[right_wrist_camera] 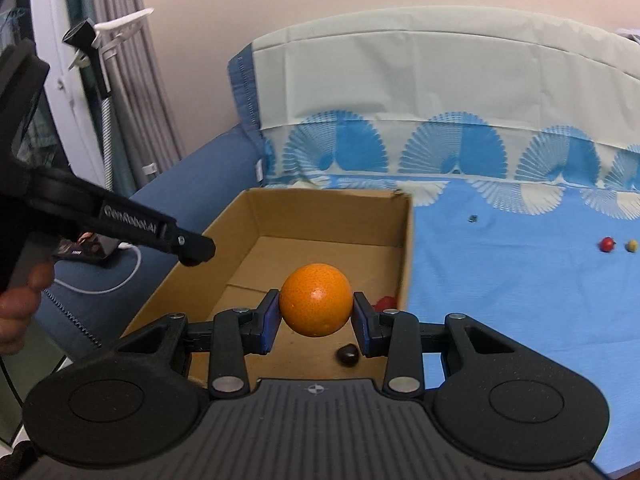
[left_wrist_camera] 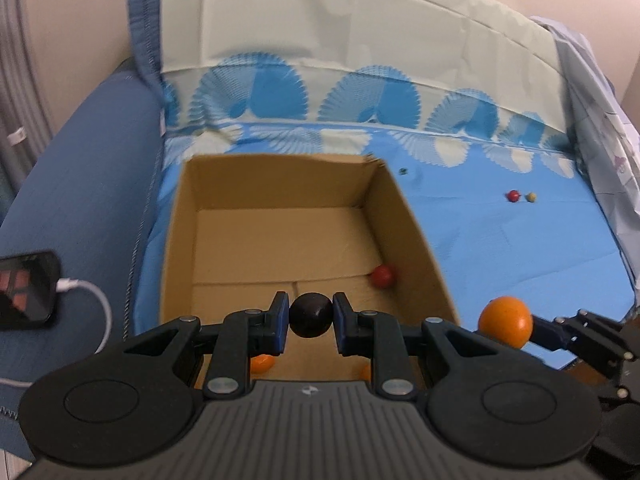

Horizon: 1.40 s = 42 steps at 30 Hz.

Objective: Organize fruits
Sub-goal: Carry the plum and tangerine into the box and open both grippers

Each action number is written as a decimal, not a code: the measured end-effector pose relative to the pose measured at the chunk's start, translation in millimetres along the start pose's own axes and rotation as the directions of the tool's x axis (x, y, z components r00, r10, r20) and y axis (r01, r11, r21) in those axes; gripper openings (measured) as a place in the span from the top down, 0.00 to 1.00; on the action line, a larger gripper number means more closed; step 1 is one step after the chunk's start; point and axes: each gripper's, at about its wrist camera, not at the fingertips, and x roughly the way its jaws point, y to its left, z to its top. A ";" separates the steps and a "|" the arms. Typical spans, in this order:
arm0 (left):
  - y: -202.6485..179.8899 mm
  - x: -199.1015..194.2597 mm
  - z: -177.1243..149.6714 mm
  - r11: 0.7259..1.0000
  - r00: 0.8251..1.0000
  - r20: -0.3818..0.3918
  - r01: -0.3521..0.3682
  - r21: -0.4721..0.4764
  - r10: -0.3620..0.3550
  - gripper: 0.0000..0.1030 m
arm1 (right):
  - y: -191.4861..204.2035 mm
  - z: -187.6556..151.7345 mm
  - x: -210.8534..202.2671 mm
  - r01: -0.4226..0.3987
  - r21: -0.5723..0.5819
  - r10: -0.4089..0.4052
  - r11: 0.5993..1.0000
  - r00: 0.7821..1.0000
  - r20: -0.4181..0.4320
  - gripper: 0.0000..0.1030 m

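Over an open brown cardboard box, two hand-held grippers carry fruit.

Left gripper is clamped on a small dark round fruit; right gripper grips a round orange. A red fruit (partly blurred) lies inside the box on the blue patterned cloth.

phone on charging cable — blue sofa arm
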 end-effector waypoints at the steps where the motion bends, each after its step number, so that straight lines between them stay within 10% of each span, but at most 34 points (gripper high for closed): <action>1: 5.1 1.5 -1.8 1.000 1.000 -0.002 -0.005 -0.004 0.005 0.75 | 3.3 0.6 4.3 0.002 -0.004 -0.002 1.000 1.000 -0.006 0.62; 33: 43.3 121.5 -28.5 0.997 0.982 -0.178 -0.074 -0.008 0.072 0.75 | 22.1 -31.8 132.2 -0.014 -0.116 -0.021 0.993 0.955 -0.294 0.61; 35: 42.5 123.7 -30.5 0.998 0.982 -0.181 -0.059 0.004 0.059 0.70 | 23.8 -34.4 135.4 -0.021 -0.123 -0.018 0.992 0.951 -0.309 0.61; 37: 42.3 119.6 -30.7 0.999 0.986 -0.160 -0.044 0.005 0.045 0.36 | 24.3 -34.1 134.6 -0.012 -0.126 -0.027 0.992 0.952 -0.306 0.53; 39: 42.8 108.5 -30.3 1.000 0.992 -0.124 0.010 -0.006 -0.011 0.09 | 23.5 -30.0 128.6 0.013 -0.125 -0.048 0.992 0.958 -0.284 0.19; 42: 42.1 80.1 -32.6 1.000 0.999 -0.035 0.010 0.013 -0.010 0.00 | 20.0 -23.4 110.6 0.020 -0.131 -0.052 0.991 0.966 -0.252 0.12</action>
